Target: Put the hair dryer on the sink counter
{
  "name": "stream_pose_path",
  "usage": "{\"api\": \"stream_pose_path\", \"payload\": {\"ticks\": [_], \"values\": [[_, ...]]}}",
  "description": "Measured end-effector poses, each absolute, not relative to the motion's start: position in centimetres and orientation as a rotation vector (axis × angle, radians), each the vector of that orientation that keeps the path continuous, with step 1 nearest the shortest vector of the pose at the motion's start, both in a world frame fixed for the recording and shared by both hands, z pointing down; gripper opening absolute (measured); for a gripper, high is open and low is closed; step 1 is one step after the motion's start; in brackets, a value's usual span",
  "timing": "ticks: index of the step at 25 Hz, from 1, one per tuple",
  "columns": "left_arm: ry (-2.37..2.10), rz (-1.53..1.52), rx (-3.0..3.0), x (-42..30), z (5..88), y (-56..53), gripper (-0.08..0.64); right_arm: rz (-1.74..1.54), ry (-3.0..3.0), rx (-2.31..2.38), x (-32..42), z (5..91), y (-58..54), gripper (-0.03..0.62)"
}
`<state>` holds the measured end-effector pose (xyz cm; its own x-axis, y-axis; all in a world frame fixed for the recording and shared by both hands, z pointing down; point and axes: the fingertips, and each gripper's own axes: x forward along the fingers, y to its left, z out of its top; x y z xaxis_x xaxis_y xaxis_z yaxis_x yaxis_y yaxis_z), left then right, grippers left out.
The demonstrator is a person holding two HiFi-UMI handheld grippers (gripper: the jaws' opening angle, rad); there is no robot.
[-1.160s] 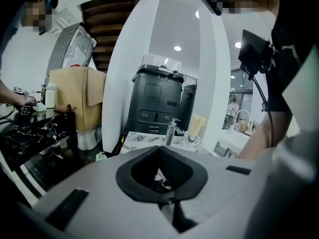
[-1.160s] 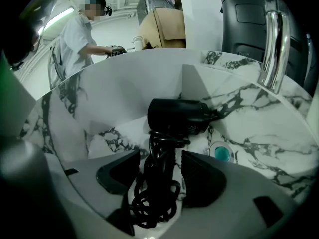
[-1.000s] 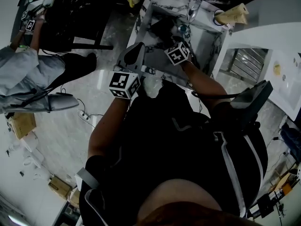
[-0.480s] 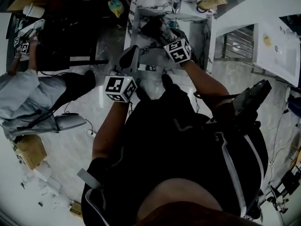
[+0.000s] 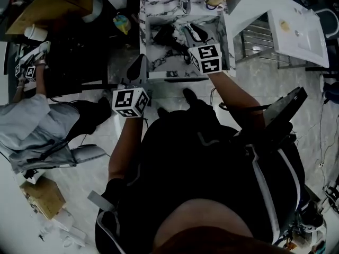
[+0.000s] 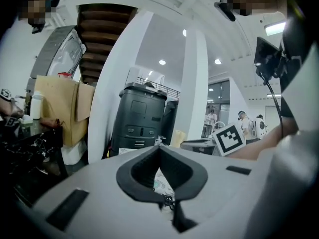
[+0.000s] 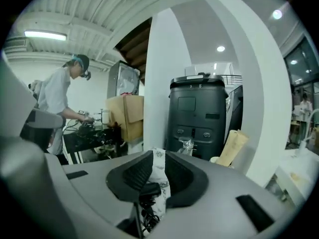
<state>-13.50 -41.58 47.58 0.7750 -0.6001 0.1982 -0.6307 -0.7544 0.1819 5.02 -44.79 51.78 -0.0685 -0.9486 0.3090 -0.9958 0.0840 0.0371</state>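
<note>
Looking down, the head view shows the hair dryer lying on the marble sink counter, just left of the right gripper. The left gripper hangs off its near corner.

Left gripper view: the jaws meet at the tips and are empty, with a dark cabinet and white pillar beyond.

Right gripper view: the jaws have just been closing and stand narrowly apart, holding nothing, with marble showing below.

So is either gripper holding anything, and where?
Nothing. The right gripper has just been closing, nothing between its fingers; the dryer lies on the counter.

Black hair dryer lying flat on marbled sink counter.
</note>
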Motion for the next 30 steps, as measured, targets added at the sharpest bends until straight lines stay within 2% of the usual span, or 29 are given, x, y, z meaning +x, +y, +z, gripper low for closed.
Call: {"api": "stream_pose_path", "payload": {"ticks": [14,30], "values": [[-0.949,0.032,2.864,-14.6,40.3,-41.6,0.005,0.232,-2.16,2.058,2.5,42.6,-40.4,0.057],[-0.907,-0.014,2.881,-11.9,38.2,-40.9,0.005,0.226,-2.216,2.092,3.1,39.8,-37.5,0.026]]}}
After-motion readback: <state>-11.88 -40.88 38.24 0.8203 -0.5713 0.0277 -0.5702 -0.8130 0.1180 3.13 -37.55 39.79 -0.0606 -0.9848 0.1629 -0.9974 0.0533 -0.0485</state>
